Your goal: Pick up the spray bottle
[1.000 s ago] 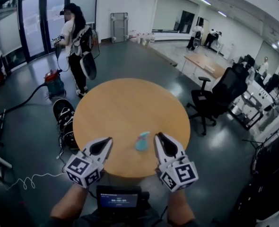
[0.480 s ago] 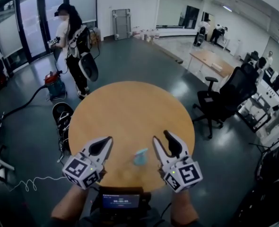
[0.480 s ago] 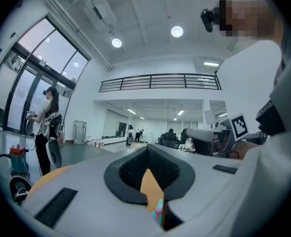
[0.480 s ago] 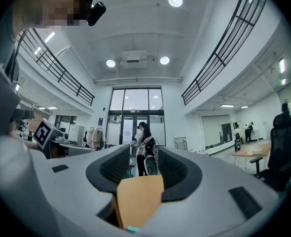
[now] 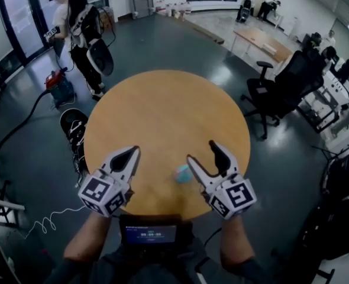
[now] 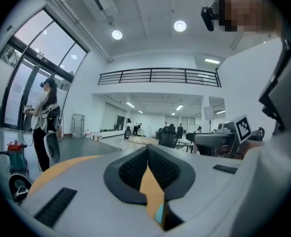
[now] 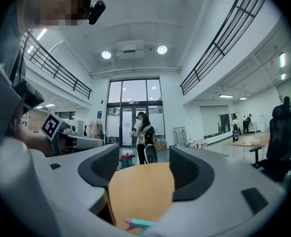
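The spray bottle (image 5: 182, 173), small and teal, lies on the round wooden table (image 5: 162, 111) near its front edge. My right gripper (image 5: 202, 151) hovers just right of it. Its jaws have just been opening and stand open, with nothing between the pads. In the right gripper view the bottle (image 7: 140, 224) shows only at the bottom edge, below the open right gripper (image 7: 144, 164). My left gripper (image 5: 132, 152) is shut and empty over the table, to the bottle's left. In the left gripper view the left gripper (image 6: 147, 153) has its pads pressed together, and a sliver of the bottle (image 6: 159, 214) shows teal below them.
A person (image 5: 74, 22) wearing gear stands beyond the table at far left, beside a red vacuum (image 5: 55, 87) with a hose. A black office chair (image 5: 281, 93) stands to the right. A cable (image 5: 47, 223) lies on the floor. A small screen (image 5: 149, 235) sits at my chest.
The right gripper's jaws went from shut to wide open. Both grippers moved forward over the table, the right one coming alongside the bottle. The head view tilted further down.
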Available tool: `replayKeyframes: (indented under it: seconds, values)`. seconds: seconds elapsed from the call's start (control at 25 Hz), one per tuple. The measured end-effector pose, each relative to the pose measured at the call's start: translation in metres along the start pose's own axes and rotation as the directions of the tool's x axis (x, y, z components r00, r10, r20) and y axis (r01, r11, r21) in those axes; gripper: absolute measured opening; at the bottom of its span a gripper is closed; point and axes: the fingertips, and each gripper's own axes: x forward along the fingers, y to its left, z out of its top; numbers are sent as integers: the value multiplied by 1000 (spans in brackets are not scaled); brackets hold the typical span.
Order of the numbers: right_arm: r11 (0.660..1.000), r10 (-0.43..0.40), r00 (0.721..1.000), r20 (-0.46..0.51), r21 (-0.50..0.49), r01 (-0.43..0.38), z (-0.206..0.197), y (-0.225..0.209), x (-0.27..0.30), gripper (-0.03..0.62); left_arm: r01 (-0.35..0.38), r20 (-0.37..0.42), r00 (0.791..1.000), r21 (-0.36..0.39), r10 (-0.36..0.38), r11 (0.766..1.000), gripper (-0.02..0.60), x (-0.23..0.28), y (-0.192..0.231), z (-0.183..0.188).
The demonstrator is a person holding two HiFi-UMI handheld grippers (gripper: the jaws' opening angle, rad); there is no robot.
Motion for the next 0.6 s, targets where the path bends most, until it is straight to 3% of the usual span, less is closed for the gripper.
replayKeyframes:
  seconds: [0.08,0.24,0.32,0.4,0.6]
  values:
    - [1000,3,999,-39,-4,-3,-21,4,5,331,25,-33,999,-20,-26,999,78,2,7,-16]
    - [999,-17,993,-120,31,21,-69,4,1,349,50,-105,993,-47,-55,998,84,6,11,-53]
    - [998,-16,989,-146,58,25,-90,4,-2,352,67,-134,988,-60,-75,996,115,7,11,-69]
    - [998,2,985,-173,69,10,-111,4,-3,424,75,-153,984,-86,-88,993,145,10,11,-85]
    - [997,13,971,-239,77,6,-165,0,-7,443,59,-198,977,-97,-77,994,199,17,13,-122]
